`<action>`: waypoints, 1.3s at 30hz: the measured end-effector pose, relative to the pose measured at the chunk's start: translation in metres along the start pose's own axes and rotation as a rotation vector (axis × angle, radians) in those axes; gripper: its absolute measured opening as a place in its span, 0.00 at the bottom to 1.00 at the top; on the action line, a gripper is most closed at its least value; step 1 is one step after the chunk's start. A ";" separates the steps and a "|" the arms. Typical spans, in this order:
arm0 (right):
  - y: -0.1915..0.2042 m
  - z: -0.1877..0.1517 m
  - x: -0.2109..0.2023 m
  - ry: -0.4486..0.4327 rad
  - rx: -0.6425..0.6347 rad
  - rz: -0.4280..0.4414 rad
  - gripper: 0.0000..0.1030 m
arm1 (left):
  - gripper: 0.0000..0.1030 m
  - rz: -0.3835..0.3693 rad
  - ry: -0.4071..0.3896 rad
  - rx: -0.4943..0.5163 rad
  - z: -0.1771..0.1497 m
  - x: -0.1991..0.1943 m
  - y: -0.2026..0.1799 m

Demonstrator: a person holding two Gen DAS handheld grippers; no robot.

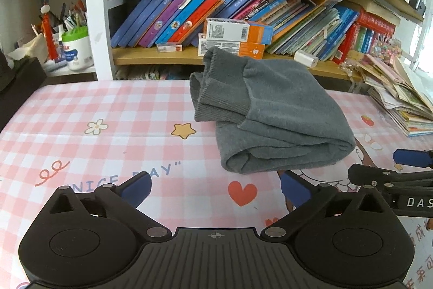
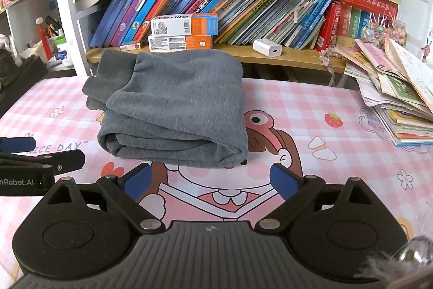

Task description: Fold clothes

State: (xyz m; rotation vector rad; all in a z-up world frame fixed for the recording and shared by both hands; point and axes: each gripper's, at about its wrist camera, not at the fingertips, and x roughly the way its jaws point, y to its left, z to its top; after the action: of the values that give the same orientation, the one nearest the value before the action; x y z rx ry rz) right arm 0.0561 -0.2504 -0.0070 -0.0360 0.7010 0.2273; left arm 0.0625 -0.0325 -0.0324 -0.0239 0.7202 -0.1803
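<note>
A folded grey garment (image 1: 273, 113) lies just beyond the released, empty left gripper (image 1: 215, 187) and right gripper (image 2: 209, 179).

The desk (image 2: 311, 104) carries a pink-and-white checked cover printed with cartoon figures, hearts, stars and the words "NICE DAY". A folded grey garment (image 2: 176, 110) lies on it toward the rear edge, ribbed cuffs at its left end. A slumped stack of booklets (image 2: 400, 110) rests at the right rear corner.
</note>
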 end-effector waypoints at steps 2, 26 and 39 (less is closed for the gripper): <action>0.000 -0.001 -0.001 -0.002 -0.006 -0.003 0.97 | 1.00 -0.002 0.001 0.005 -0.001 -0.001 -0.001; 0.005 -0.008 -0.008 0.011 -0.031 -0.001 1.00 | 1.00 0.017 0.008 0.002 -0.007 -0.008 0.002; 0.004 -0.010 -0.007 0.023 -0.027 0.001 1.00 | 1.00 0.010 0.012 0.003 -0.008 -0.005 0.001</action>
State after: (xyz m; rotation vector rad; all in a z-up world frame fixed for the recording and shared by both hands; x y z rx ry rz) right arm 0.0442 -0.2489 -0.0098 -0.0644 0.7213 0.2381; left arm 0.0538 -0.0299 -0.0350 -0.0163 0.7319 -0.1727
